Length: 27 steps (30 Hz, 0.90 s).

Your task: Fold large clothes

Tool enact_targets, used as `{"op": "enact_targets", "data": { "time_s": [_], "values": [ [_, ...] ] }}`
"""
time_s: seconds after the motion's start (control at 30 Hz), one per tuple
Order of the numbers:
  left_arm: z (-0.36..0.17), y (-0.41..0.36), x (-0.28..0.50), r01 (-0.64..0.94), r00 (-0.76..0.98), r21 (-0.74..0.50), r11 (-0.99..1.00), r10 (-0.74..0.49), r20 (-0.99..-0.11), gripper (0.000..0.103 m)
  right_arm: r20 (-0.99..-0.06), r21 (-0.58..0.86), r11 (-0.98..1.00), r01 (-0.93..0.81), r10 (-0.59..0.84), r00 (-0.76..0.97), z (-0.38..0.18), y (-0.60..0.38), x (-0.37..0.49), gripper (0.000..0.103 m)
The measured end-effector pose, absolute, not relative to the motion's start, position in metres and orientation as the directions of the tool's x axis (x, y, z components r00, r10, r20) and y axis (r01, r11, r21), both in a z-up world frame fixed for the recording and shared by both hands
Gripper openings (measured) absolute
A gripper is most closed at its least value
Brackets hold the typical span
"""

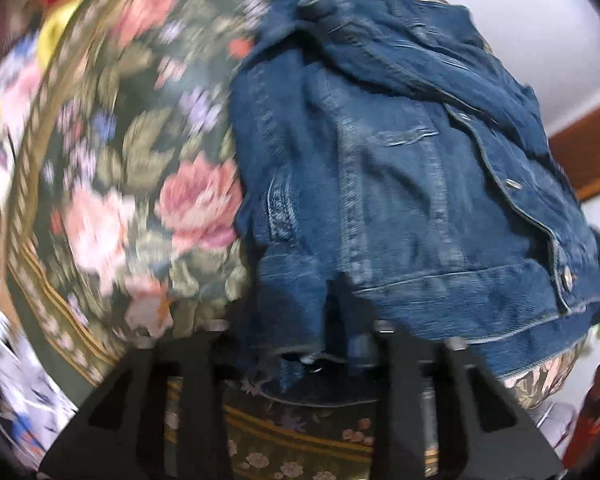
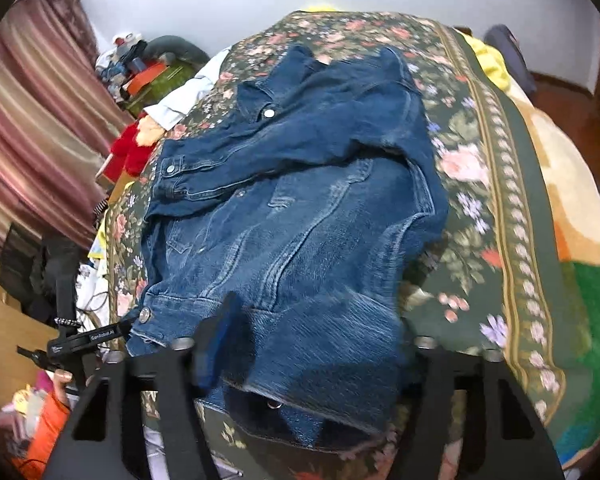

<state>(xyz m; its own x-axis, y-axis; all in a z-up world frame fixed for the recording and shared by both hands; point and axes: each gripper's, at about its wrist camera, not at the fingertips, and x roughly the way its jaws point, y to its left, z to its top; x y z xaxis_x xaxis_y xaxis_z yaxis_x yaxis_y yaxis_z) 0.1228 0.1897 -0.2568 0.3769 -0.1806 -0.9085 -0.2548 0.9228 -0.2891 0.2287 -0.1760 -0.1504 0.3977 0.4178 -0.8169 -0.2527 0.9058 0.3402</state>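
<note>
Denim jacket (image 2: 300, 216) spread on floral bedspread (image 2: 480, 184). Left gripper (image 1: 300, 344) clamps the hem; right gripper (image 2: 300, 360) straddles the hem, grip unclear.

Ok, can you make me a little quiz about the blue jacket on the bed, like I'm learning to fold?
1. True or false: the denim jacket lies on a plain white sheet.
2. What pattern covers the bedspread? A flowers, B cars, C stars.
3. Which end of the jacket is nearest the right gripper: collar or hem?
Key: 1 false; 2 A; 3 hem.
</note>
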Motion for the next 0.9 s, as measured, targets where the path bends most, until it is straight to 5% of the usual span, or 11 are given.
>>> {"op": "enact_targets", "data": {
  "time_s": [0.13, 0.47, 0.6, 0.9],
  "values": [
    [-0.221, 0.168, 0.135, -0.187, 0.437, -0.103, 0.977, -0.011, -0.899, 0.014, -0.787, 0.378, 0.882, -0.28, 0.465, 0.404, -0.144, -0.173, 0.238, 0.024],
    [-0.106, 0.174, 0.191, -0.136, 0.673, -0.169, 0.976, -0.034, -0.739, 0.013, -0.692, 0.356, 0.875, -0.328, 0.483, 0.537, -0.103, -0.16, 0.274, 0.017],
    [-0.081, 0.178, 0.227, -0.203, 0.736, -0.092, 0.975, 0.09, -0.672, 0.013, -0.671, 0.316, 0.899, -0.303, 0.437, 0.598, -0.087, -0.164, 0.311, 0.016],
    [-0.101, 0.22, 0.333, -0.283, 0.7, -0.176, 0.943, 0.078, -0.709, 0.013, -0.71, 0.216, 0.957, -0.195, 0.291, 0.641, -0.104, -0.163, 0.43, 0.016]
  ]
}}
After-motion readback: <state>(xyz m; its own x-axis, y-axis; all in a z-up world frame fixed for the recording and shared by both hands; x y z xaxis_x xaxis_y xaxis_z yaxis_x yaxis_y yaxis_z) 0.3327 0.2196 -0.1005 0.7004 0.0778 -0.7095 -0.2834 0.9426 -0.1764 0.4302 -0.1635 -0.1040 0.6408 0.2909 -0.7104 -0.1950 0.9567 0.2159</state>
